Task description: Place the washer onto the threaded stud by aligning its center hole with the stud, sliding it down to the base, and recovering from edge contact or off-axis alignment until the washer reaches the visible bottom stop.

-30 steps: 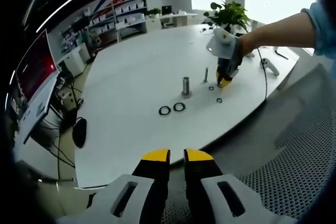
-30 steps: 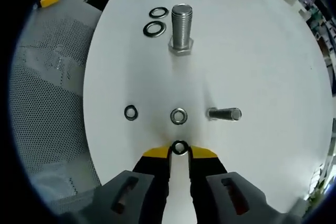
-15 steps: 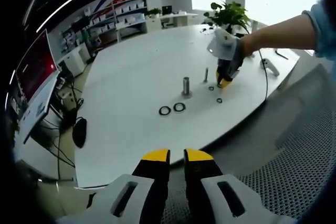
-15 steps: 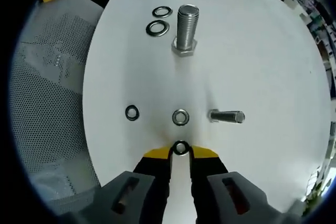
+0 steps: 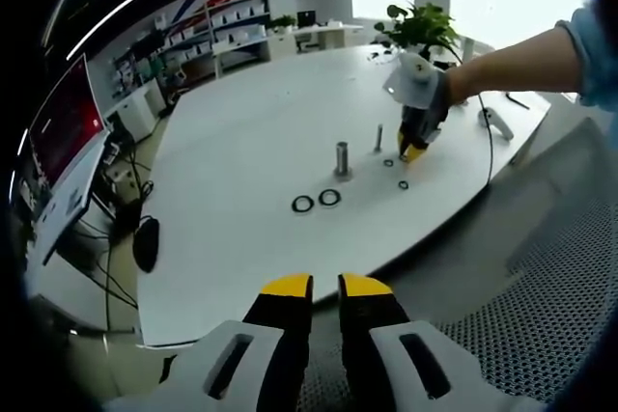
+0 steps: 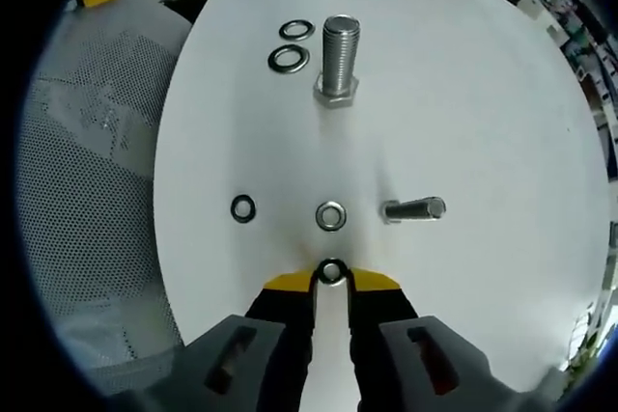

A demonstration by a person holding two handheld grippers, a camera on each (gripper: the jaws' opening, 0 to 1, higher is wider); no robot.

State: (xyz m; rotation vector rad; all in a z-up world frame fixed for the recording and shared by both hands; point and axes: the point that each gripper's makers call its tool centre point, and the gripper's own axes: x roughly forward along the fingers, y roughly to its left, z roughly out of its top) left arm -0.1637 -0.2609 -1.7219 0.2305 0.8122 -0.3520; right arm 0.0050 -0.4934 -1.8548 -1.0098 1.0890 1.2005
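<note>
My right gripper [image 6: 332, 280] is shut on a small washer [image 6: 332, 271], pinched upright at its yellow tips just above the white table [image 6: 463, 94]. Ahead of it stands the small threaded stud [image 6: 413, 208], a little to the right. The large threaded stud [image 6: 338, 60] stands further off on its hex base. In the left gripper view the right gripper [image 5: 413, 150] hangs beside the small stud [image 5: 379, 137], held by a person's hand. My left gripper [image 5: 325, 288] is held back off the table edge, jaws together, with nothing in them.
Loose washers lie on the table: two large ones [image 6: 289, 58] left of the large stud and two small ones [image 6: 330, 215] [image 6: 242, 207] near my right tips. A grey mesh chair [image 6: 87, 171] sits left of the table edge. A potted plant [image 5: 422, 26] stands at the far side.
The right gripper view has shifted slightly with the hand. The washer stays pinched in the right jaws; nothing on the table has moved, and the left gripper is still.
</note>
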